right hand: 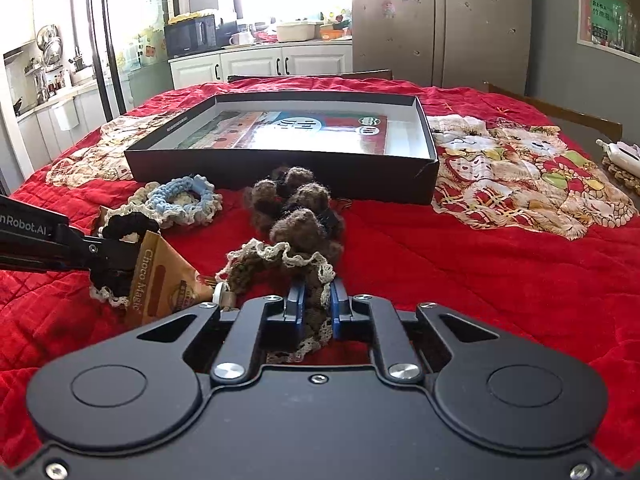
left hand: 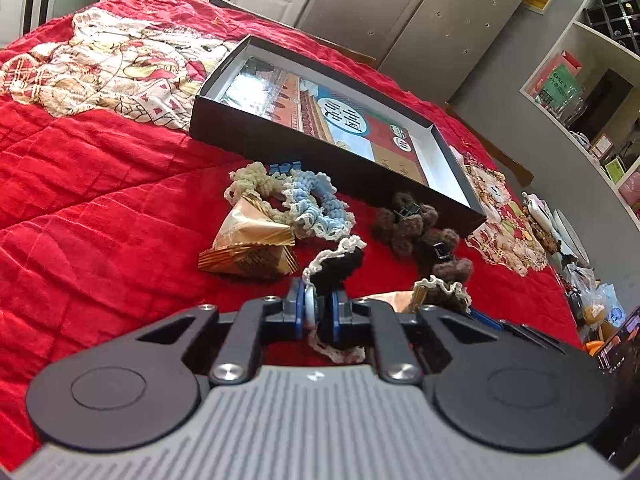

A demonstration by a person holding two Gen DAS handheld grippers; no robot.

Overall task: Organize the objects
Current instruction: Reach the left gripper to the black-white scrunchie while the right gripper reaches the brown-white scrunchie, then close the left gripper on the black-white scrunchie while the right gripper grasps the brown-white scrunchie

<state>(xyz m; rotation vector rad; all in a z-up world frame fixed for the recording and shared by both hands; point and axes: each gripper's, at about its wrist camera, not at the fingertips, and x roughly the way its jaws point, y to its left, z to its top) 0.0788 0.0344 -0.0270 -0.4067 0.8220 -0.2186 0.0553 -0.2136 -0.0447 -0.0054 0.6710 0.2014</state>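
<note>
With both scrunchies pinched, we are in the pick-up step of sorting the pile into the black box [right hand: 280, 168] that lies open on the red-clothed counter [right hand: 480, 280]. Our left tongs [left hand: 318, 304] are clenched on the black scrunchie [left hand: 340, 264] with its white lace edge, just beside the Choco Magic packet [left hand: 248, 248]. Our right tongs [right hand: 316, 300] are clenched on the olive lace-trimmed scrunchie [right hand: 280, 260], which sits against the brown fuzzy hair clips [right hand: 296, 208]. The blue scrunchie [right hand: 184, 196] and a beige one [left hand: 248, 176] lie near the box wall, not yet gathered. Next, we judge, each held piece needs lifting clear of its neighbours and carrying over the near wall before release; the lace may snag the clips.
</note>
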